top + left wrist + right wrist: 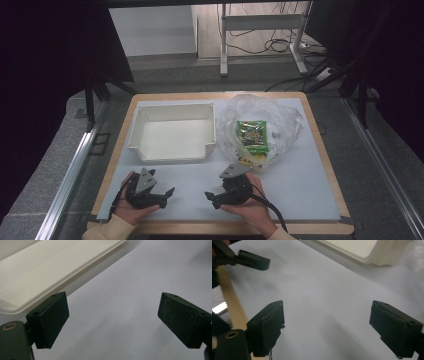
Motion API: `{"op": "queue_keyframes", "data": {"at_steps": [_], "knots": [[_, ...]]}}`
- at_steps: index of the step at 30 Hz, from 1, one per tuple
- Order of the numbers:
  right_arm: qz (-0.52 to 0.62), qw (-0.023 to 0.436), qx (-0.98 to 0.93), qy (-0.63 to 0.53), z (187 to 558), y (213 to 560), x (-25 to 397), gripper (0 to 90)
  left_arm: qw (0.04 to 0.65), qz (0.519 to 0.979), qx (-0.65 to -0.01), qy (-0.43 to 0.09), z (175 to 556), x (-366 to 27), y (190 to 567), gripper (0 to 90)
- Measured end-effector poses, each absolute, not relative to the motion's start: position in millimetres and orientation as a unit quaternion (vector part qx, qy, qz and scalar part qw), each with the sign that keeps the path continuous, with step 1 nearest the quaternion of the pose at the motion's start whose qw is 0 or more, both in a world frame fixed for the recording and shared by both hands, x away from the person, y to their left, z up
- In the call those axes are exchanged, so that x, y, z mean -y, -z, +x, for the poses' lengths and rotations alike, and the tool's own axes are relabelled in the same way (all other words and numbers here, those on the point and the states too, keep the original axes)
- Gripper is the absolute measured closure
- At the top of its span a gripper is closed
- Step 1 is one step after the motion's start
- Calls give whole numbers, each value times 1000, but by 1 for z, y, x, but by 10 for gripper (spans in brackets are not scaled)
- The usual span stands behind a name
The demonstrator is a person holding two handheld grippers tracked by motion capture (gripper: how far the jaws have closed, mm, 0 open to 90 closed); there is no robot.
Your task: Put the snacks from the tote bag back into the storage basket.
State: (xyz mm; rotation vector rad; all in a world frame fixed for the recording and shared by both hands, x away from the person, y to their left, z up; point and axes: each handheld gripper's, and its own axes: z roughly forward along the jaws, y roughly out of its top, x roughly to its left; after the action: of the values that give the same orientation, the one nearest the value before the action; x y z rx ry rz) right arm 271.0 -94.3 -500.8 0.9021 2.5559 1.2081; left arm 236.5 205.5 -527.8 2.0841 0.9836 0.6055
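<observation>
Table (310, 190): white mat on a wood-edged top.
Tray (172, 131): empty white bin, left-centre of mat, far side of both grippers.
Bag (260, 127): clear plastic, crumpled, just right of tray; green snack packet (252, 136) inside.
Left gripper (165, 194): held low at near edge, jaws spread wide, nothing between them, tips pointing right.
Right gripper (211, 196): near edge, just below bag, jaws spread wide, empty, tips pointing left toward left gripper.
</observation>
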Motion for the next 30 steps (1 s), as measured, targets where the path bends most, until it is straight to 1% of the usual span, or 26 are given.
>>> {"op": "queue_keyframes", "data": {"at_steps": [8, 15, 21, 30], "knots": [[303, 81, -861, -400, 274, 502, 93, 126, 374, 819, -370, -227, 234, -204, 529, 92], [295, 97, -865, -394, 273, 501, 90, 129, 377, 822, -364, -225, 232, -204, 528, 91], [293, 101, -864, -397, 271, 498, 91, 136, 376, 824, -360, -226, 231, -204, 528, 91], [295, 106, -858, -406, 271, 484, 95, 165, 375, 825, -356, -226, 230, -204, 529, 91]]}}
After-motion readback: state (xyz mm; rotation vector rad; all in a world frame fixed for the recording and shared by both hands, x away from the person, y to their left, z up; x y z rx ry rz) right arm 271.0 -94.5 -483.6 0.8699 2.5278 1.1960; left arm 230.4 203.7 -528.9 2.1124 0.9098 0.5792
